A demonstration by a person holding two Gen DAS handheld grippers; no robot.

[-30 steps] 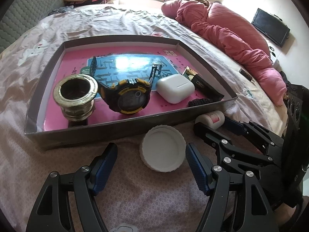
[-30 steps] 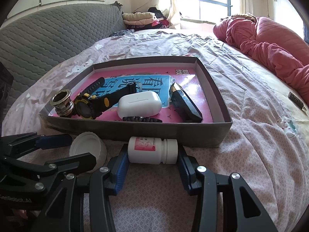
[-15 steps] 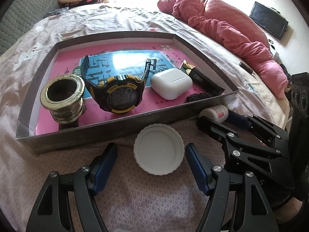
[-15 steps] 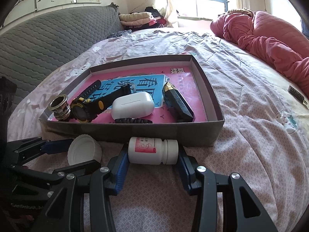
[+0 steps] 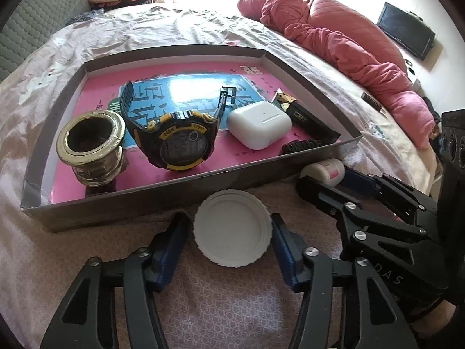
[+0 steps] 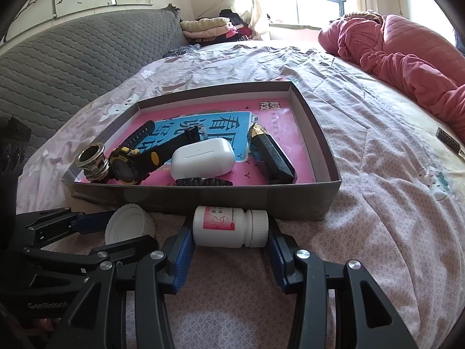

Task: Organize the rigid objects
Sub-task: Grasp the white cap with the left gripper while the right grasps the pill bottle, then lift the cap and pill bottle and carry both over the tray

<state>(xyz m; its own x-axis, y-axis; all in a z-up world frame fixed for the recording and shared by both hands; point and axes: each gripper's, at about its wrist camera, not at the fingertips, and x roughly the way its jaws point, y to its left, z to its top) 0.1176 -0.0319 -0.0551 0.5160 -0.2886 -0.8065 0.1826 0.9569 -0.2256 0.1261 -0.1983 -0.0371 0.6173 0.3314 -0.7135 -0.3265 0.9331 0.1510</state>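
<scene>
Left gripper (image 5: 231, 242): jaws just closing around white lid (image 5: 232, 228), pads at its 9 and 3 o'clock edges, seemingly touching; firm squeeze not certain. Lid lies flat on bedspread (image 5: 218, 305), just outside box (image 5: 145, 200) near wall, 6 o'clock side. Likely light, stiff, ribbed rim gives purchase; thin, so take low across diameter.

Right gripper (image 6: 231, 244): clamped end-to-end on white pill bottle (image 6: 229, 226), lying sideways. Smooth plastic, may roll.

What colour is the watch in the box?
Black with yellow trim; the watch shows best in the left wrist view.
</scene>
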